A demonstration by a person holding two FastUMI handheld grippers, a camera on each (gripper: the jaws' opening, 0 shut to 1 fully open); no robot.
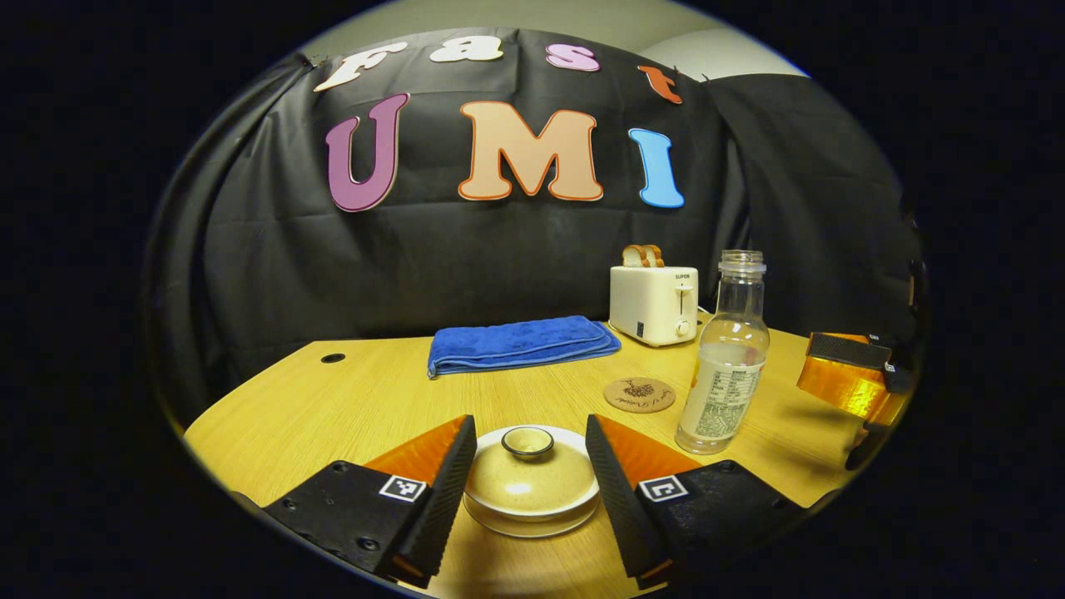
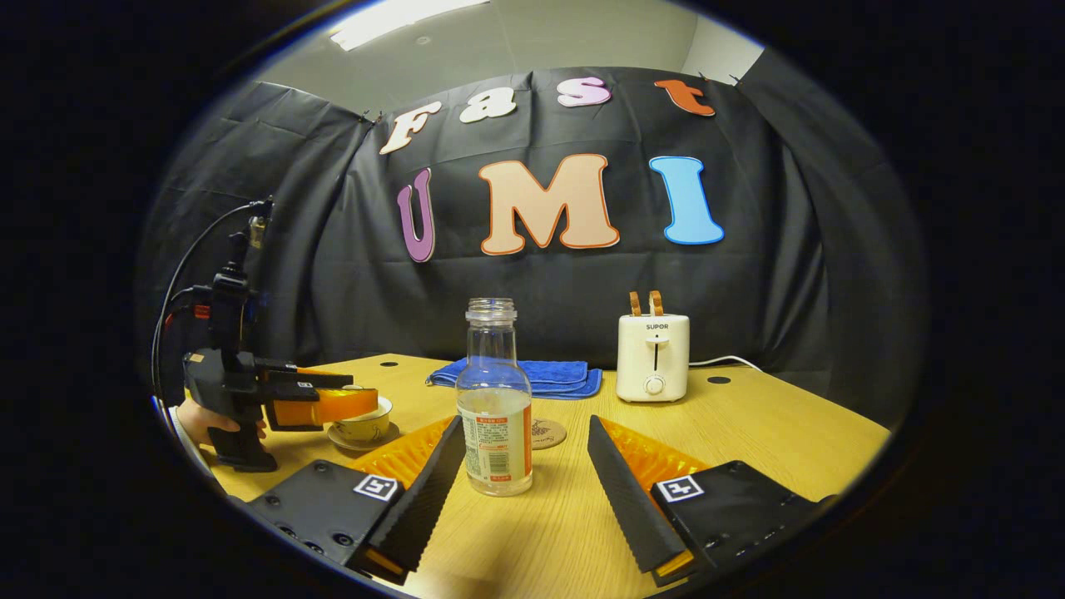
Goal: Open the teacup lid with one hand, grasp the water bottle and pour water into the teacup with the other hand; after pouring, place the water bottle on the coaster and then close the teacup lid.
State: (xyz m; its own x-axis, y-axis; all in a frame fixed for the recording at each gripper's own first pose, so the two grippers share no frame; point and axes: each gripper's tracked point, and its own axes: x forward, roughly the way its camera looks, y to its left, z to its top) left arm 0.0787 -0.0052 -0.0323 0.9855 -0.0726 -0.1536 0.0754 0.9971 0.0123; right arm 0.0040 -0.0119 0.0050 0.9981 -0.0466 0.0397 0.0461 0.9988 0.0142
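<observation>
In the left gripper view, a small round hole (image 1: 333, 358) sits near the far left edge of the wooden worktop (image 1: 333, 416). The left gripper (image 1: 531, 474) hovers low at the near edge with its fingers spread wide, one on each side of the teacup's lid (image 1: 531, 478); whether they touch it cannot be told. The lid rests closed on the teacup, which stands on its saucer (image 1: 532, 524). Behind it, toward the far edge, lies a folded blue towel (image 1: 520, 343). Further right comes the round cork coaster (image 1: 639, 394), bare, then the white toaster (image 1: 655, 304) with bread slices in it at the far edge. Just right of the coaster stands the water bottle (image 1: 725, 366), upright, uncapped and partly filled. At the right edge the right gripper (image 1: 857, 378) hangs above the worktop. In the right gripper view, a hand (image 2: 204, 423) holds the left gripper at the teacup (image 2: 362, 426) on the left, and the right gripper (image 2: 526, 470) has its fingers wide apart, the bottle standing between them, apart from both.
</observation>
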